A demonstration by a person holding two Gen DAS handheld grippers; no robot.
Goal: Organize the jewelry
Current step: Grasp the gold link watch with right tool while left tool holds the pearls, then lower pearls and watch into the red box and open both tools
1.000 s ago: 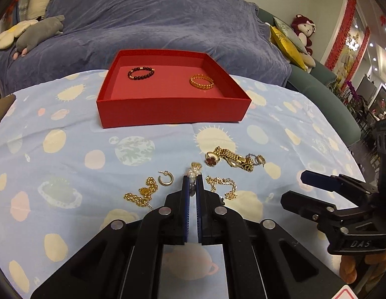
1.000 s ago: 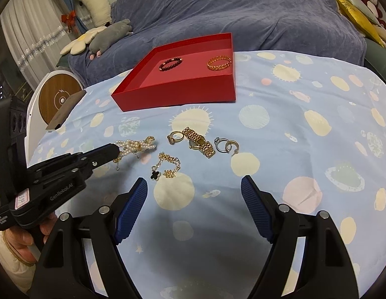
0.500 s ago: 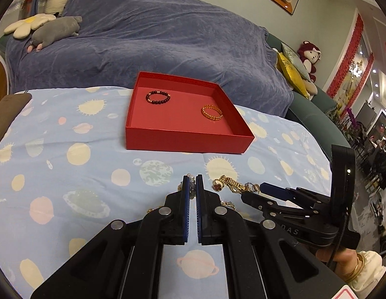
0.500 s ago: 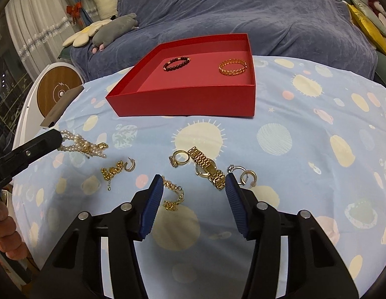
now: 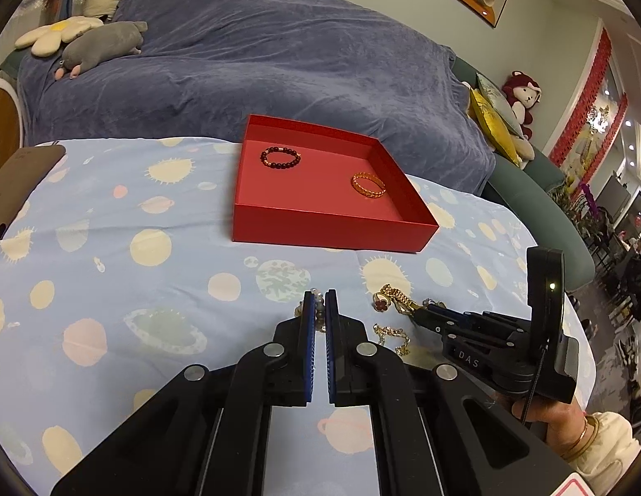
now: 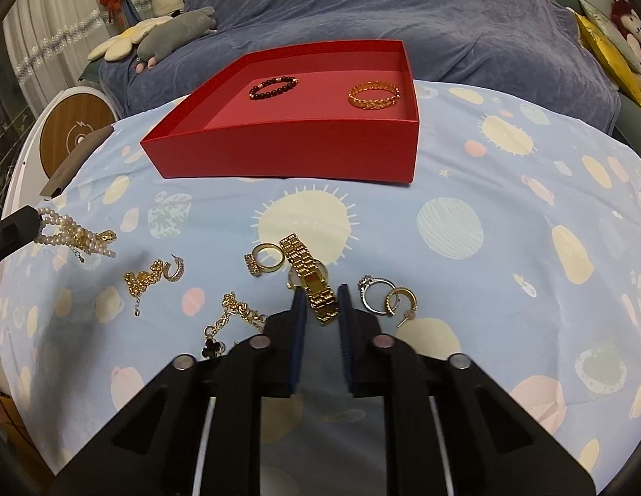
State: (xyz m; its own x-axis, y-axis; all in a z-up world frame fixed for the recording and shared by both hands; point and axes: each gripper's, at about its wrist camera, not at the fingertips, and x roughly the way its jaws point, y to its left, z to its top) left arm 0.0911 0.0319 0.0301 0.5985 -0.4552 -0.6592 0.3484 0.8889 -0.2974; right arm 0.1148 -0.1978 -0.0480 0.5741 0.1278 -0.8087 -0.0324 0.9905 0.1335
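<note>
The left gripper (image 5: 319, 295) is pinched tight on a pearl bracelet (image 6: 72, 236), which hangs above the blue cloth (image 6: 486, 190). To the right of the pearls, a gold chain (image 6: 144, 279) and a small hoop earring (image 6: 173, 268) lie touching on the cloth. Next comes a chain with a black clover (image 6: 233, 318), just left of the right gripper (image 6: 320, 304). A gold ring (image 6: 266, 259) lies in front of its left finger. That gripper's fingers are a little apart, with a gold watch (image 6: 310, 277) lying between them; I cannot tell if they touch it. Just right of it lie a silver ring (image 6: 376, 291) and a gold hoop (image 6: 401, 299). Far ahead, the red box (image 6: 287, 153) holds a dark bead bracelet (image 6: 273, 87) and a gold bracelet (image 6: 373, 95).
</note>
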